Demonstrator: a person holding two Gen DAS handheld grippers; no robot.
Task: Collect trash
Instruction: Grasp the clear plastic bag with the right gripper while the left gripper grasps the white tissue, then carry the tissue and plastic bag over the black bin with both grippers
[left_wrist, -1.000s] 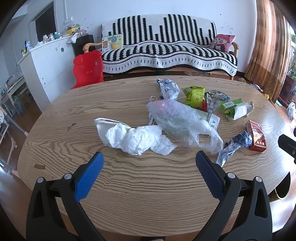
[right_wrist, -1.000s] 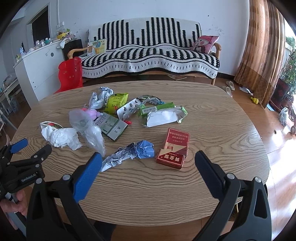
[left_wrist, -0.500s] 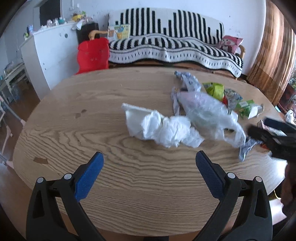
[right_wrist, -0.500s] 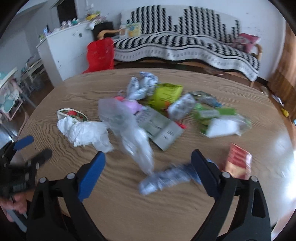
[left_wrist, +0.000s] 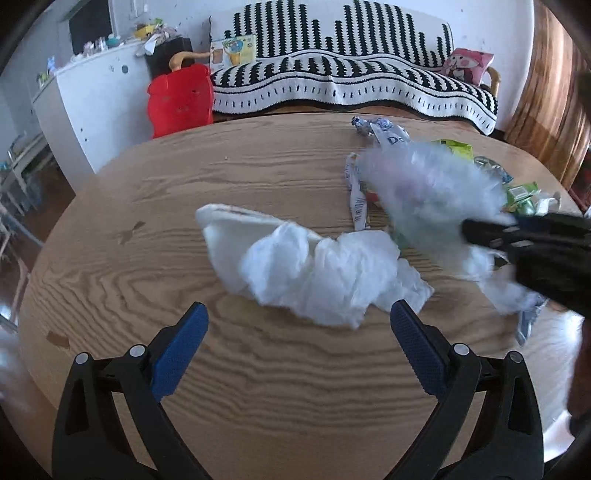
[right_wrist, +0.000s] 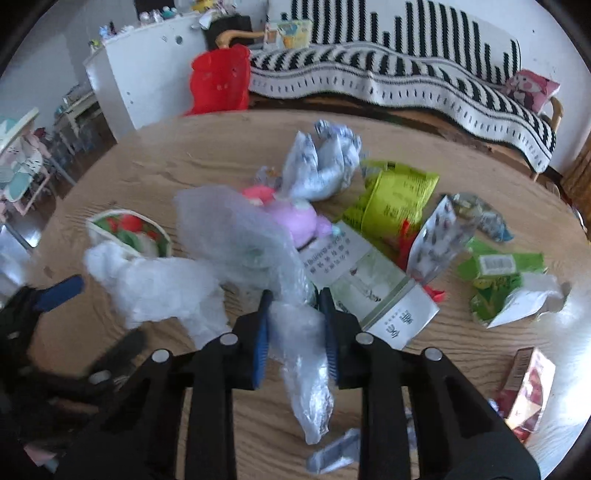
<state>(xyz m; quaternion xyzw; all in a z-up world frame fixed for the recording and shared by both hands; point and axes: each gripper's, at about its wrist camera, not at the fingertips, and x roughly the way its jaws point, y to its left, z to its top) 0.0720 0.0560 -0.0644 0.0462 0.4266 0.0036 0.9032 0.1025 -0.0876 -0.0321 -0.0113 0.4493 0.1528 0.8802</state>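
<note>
While my right gripper pinches only thin film of the clear plastic bag at lower centre and my left gripper waits spread apart, I fear the bag slipping or dragging the white tissue.

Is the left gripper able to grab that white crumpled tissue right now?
Probably yes. The left hand-held gripper is open, and the tissue lies on the table just ahead of its fingertips with nothing between. The right hand-held gripper is off to the side, holding the plastic bag.
</note>
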